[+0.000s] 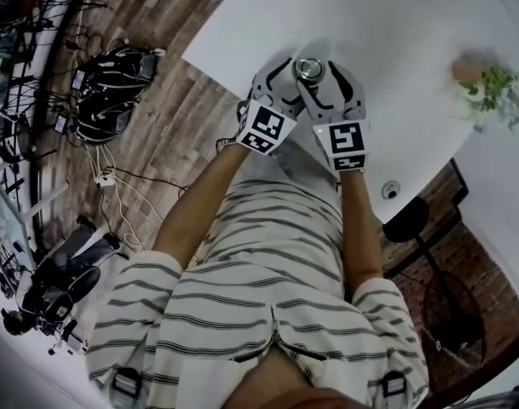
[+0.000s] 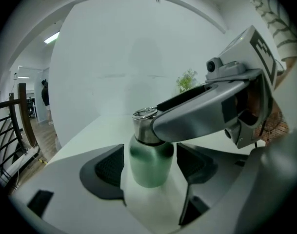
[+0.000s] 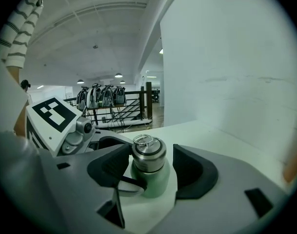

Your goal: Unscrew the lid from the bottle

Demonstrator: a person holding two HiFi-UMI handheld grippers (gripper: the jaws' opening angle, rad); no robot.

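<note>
A green bottle [image 2: 148,167] with a steel lid [image 3: 148,154] stands upright on the white table [image 1: 387,32]. In the head view the lid [image 1: 308,68] shows from above between both grippers. My left gripper [image 2: 149,165] is open, with a pad on each side of the bottle's body and a narrow gap on each side. My right gripper [image 3: 149,165] is open around the lid. Its left pad is very near the lid, and its right pad stands clearly apart. One right gripper finger [image 2: 202,116] crosses in front of the lid in the left gripper view.
A small potted plant [image 1: 493,88] sits at the table's right end. A small round object [image 1: 390,190] lies near the table's near edge, and a black stool [image 1: 406,220] stands below it. Backpacks [image 1: 114,92] and cables lie on the wooden floor to the left. A white wall rises behind the table.
</note>
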